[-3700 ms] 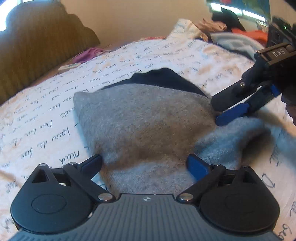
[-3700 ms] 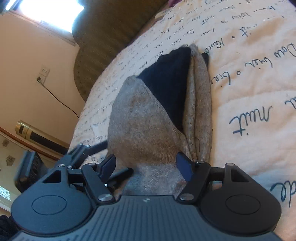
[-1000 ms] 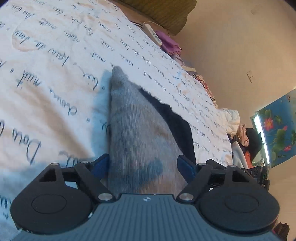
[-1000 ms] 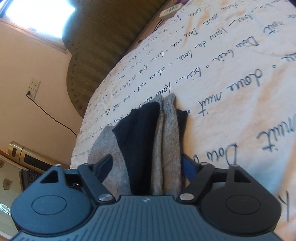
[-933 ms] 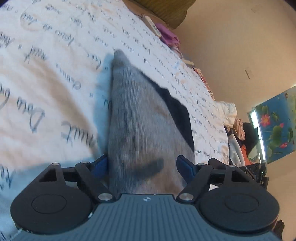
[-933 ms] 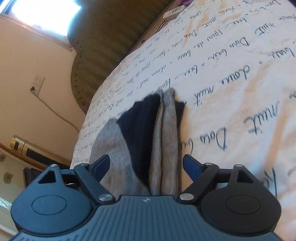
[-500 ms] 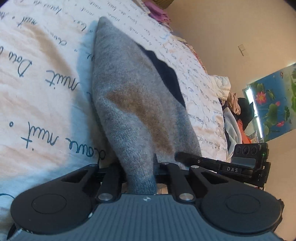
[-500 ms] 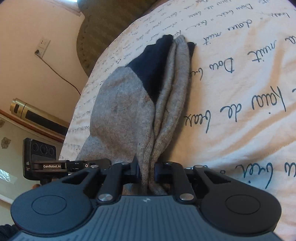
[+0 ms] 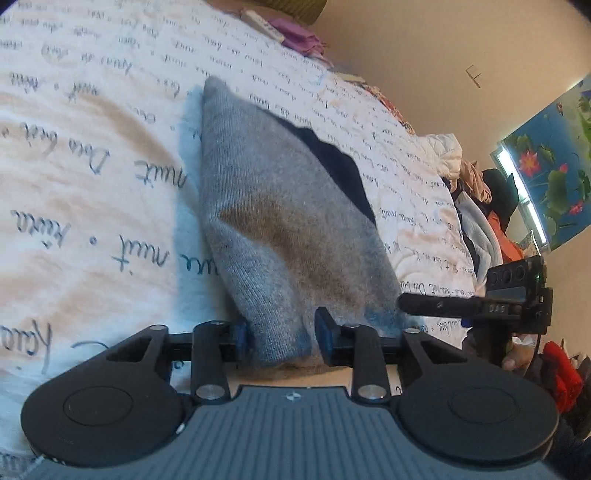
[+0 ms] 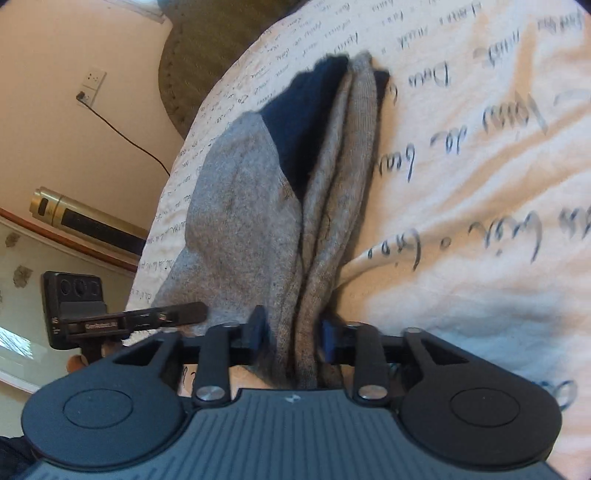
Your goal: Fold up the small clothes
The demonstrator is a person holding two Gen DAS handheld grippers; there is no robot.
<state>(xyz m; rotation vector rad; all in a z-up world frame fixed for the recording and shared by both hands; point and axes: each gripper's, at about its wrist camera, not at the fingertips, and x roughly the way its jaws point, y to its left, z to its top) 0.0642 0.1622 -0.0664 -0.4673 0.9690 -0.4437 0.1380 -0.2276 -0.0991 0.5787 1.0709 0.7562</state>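
Note:
A grey garment with a dark navy part (image 9: 273,206) lies folded on the white bedspread with blue script (image 9: 92,155). My left gripper (image 9: 282,334) straddles its near edge, jaws part open, cloth loose between them. In the right wrist view the garment (image 10: 251,206) shows several grey folded layers beside the navy panel. My right gripper (image 10: 291,332) has its jaws part open around the bunched near end of the folds. Each gripper shows in the other's view: the right one (image 9: 480,302) at the garment's right side, the left one (image 10: 122,317) at its left.
A pile of clothes (image 9: 476,192) lies at the far end of the bed, with purple cloth (image 9: 299,35) near the headboard. A dark olive headboard (image 10: 221,40), a wall socket with a cord (image 10: 92,83) and a gold cylinder (image 10: 85,218) stand beyond the bed's edge.
Half a second ago both grippers were pinched shut on the garment's near edge. Now both sets of jaws have spread apart and the cloth sits loose between them.

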